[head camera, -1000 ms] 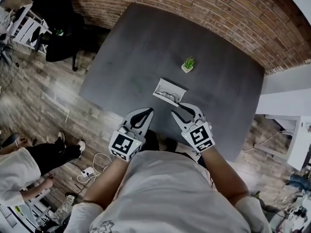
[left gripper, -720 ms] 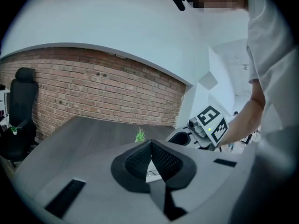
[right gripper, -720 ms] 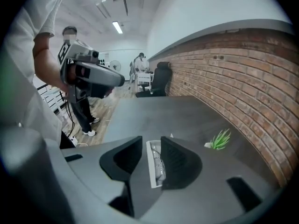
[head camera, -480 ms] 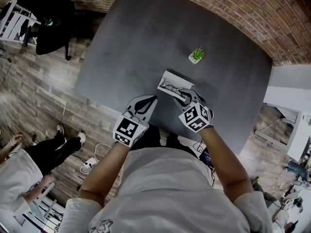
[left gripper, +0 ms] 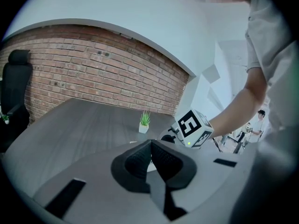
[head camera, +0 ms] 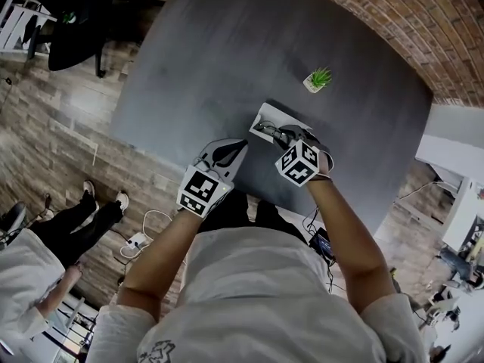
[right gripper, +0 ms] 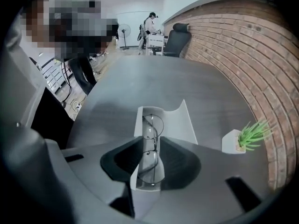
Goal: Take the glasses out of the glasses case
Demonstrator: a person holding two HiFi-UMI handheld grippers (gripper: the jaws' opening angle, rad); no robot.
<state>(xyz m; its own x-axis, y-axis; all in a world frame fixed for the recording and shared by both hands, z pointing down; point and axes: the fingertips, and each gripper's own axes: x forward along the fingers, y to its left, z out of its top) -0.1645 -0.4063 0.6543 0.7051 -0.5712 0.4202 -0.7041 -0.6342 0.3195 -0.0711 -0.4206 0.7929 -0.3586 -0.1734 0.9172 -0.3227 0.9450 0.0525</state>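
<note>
**A:** Dark grey bench point(head camera: 189, 59), red brick wall point(head camera: 393, 13) behind it, hardly anything laid out. Where are the glasses?

**B:** The thin wire-framed glasses point(right gripper: 153, 125) lie folded inside the white hard-shell glasses case point(right gripper: 183, 125). Its lid is swung back, so the frame is exposed from above. I think that is why the right gripper point(right gripper: 148, 146) comes at the case steeply from overhead.

**A:** Has it got hold of anything?

**B:** Not yet, as far as I can judge. Its jaws have just been closing, and they stand apart astride the near end of the case. The case wall and one lens are between them, but the pads don't seem to press on either.

**A:** And the left gripper point(left gripper: 150, 143)?

**B:** Close beside the case, on its left, clenched with nothing in it. I'd guess it sits there to pin the case down if the frame drags it along.

**A:** Anything in the way?

**B:** Only a small green plant in a white pot point(head camera: 318, 80), well beyond the case on its far side, so no.
</note>
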